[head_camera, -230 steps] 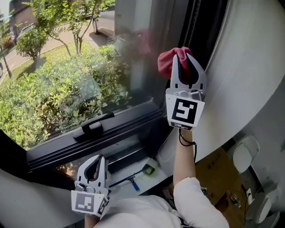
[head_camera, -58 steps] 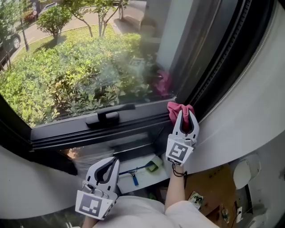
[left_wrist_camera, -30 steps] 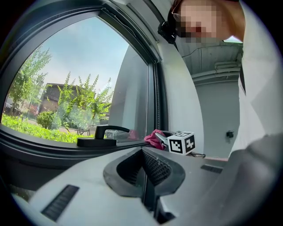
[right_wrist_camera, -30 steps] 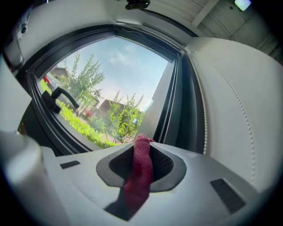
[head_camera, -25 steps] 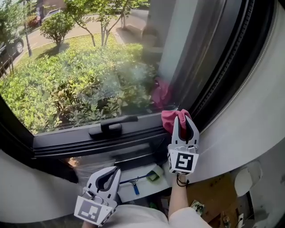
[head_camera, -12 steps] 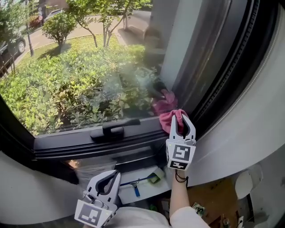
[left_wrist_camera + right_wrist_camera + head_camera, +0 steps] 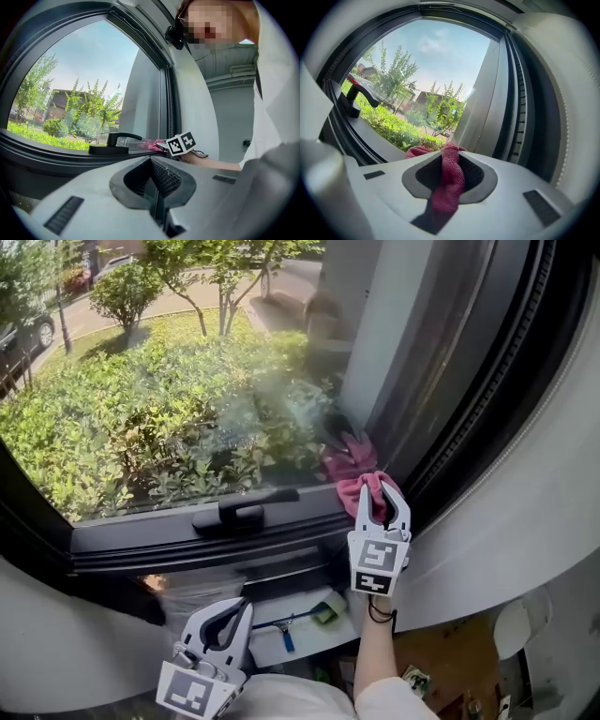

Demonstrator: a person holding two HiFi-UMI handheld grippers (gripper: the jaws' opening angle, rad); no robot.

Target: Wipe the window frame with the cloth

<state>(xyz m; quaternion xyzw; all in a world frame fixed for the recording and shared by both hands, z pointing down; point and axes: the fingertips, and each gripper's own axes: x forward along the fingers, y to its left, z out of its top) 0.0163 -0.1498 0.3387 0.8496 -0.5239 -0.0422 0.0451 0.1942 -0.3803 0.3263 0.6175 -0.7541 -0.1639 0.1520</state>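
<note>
Our right gripper (image 7: 382, 500) raised at the window frame's (image 7: 187, 538) lower right corner, fingers (image 7: 363, 509) clamped on the cloth (image 7: 353, 490), left gripper (image 7: 225, 613) low, fingers together.

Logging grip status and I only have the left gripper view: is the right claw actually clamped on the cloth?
Observer: Yes. The right gripper view shows the right claw shut on the cloth, which runs up between its jaws.
Operator: Where on the frame is it?
Observer: In the head view, the cloth sits at the lower right corner of the window frame, right of the handle.
Operator: And my left claw, how is it placed?
Observer: The head view has the left claw low, below the frame and apart from it.
</note>
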